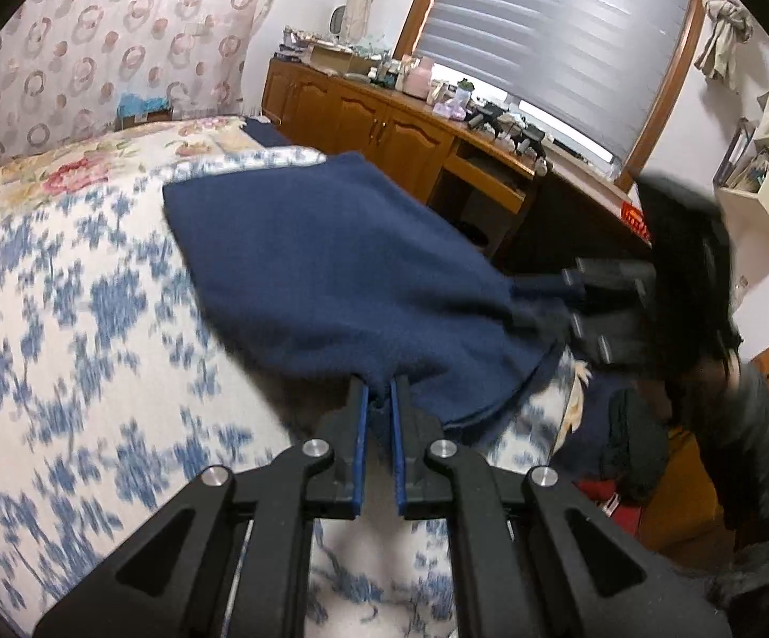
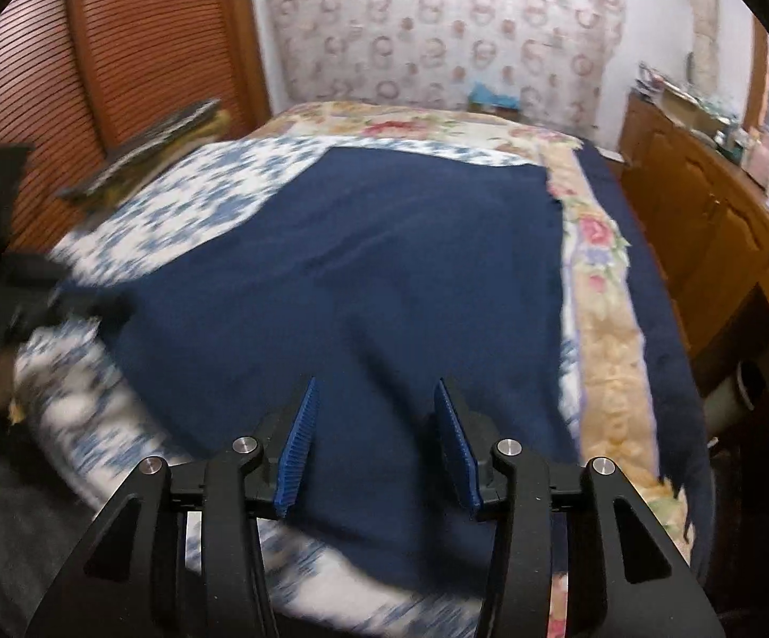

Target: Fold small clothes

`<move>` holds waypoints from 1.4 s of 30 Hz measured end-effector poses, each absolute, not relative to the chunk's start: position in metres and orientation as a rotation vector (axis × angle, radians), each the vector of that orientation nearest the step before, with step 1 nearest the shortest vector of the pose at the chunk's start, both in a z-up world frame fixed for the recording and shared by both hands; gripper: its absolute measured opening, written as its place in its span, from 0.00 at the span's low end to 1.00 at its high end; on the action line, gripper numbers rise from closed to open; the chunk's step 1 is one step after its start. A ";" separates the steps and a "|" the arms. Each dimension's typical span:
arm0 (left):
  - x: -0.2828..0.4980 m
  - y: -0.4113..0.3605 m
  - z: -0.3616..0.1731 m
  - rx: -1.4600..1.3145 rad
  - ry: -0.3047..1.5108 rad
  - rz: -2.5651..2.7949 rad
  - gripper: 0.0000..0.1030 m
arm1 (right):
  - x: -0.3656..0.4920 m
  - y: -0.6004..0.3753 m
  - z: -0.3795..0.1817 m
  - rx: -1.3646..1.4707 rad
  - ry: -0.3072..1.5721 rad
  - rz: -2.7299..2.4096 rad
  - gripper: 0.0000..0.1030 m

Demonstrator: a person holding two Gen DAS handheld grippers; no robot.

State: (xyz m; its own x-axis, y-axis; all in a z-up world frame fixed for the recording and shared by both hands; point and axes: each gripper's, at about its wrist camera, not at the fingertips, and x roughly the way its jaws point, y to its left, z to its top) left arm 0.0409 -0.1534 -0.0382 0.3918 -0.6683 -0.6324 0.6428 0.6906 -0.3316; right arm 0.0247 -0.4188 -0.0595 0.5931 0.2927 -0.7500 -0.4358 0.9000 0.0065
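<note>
A navy blue cloth (image 1: 331, 266) lies spread on the bed with the blue-and-white floral cover (image 1: 65, 319). My left gripper (image 1: 379, 391) is shut on the near edge of the cloth. In the left wrist view my right gripper (image 1: 565, 300) shows at the cloth's right corner, blurred, with cloth bunched at its fingers. In the right wrist view the right gripper (image 2: 376, 399) stands with its jaws apart over the cloth (image 2: 357, 266), which runs between and under the fingers. The left gripper (image 2: 81, 303) is a dark blur at the cloth's left corner.
A wooden cabinet (image 1: 384, 122) with clutter on top runs along the window wall right of the bed. A floral blanket (image 2: 602, 292) and a dark navy edge lie along the bed's right side. A flat dark object (image 2: 140, 149) lies at the bed's far left. Clothes lie on the floor (image 1: 628, 441).
</note>
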 end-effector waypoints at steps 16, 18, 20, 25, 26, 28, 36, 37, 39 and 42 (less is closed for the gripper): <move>0.072 -0.164 -0.019 -0.027 0.784 -0.798 0.05 | 0.002 -0.418 -0.106 -0.392 0.884 0.321 0.47; 0.073 -0.161 -0.019 -0.036 0.789 -0.799 0.05 | 0.006 -0.426 -0.106 -0.368 0.885 0.324 0.37; 0.074 -0.158 -0.018 -0.039 0.792 -0.803 0.05 | 0.009 -0.429 -0.103 -0.387 0.870 0.329 0.08; 0.088 -0.156 -0.005 -0.014 0.771 -0.782 0.05 | 0.042 -0.435 -0.053 -0.418 0.746 0.329 0.03; 0.095 -0.155 -0.001 -0.012 0.761 -0.773 0.05 | 0.055 -0.434 -0.039 -0.432 0.714 0.324 0.03; 0.117 -0.154 0.007 -0.010 0.749 -0.743 0.05 | 0.079 -0.429 -0.020 -0.464 0.672 0.323 0.03; 0.219 -0.159 0.003 -0.014 0.796 -0.638 0.05 | 0.228 -0.408 -0.024 -0.527 0.738 0.365 0.03; 0.231 -0.159 -0.001 -0.021 0.814 -0.634 0.05 | 0.239 -0.407 -0.031 -0.522 0.759 0.370 0.03; 0.247 -0.159 -0.009 -0.026 0.845 -0.631 0.06 | 0.261 -0.410 -0.042 -0.496 0.790 0.385 0.03; 0.253 -0.151 -0.017 -0.012 0.836 -0.582 0.12 | 0.283 -0.408 -0.047 -0.460 0.816 0.387 0.14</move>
State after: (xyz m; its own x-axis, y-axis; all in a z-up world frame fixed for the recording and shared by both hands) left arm 0.2528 -0.1511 -0.0169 0.5243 -0.4907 -0.6959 0.4816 0.8449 -0.2329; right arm 0.2830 -0.4078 -0.0474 0.6260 0.1519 -0.7649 -0.4964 0.8341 -0.2406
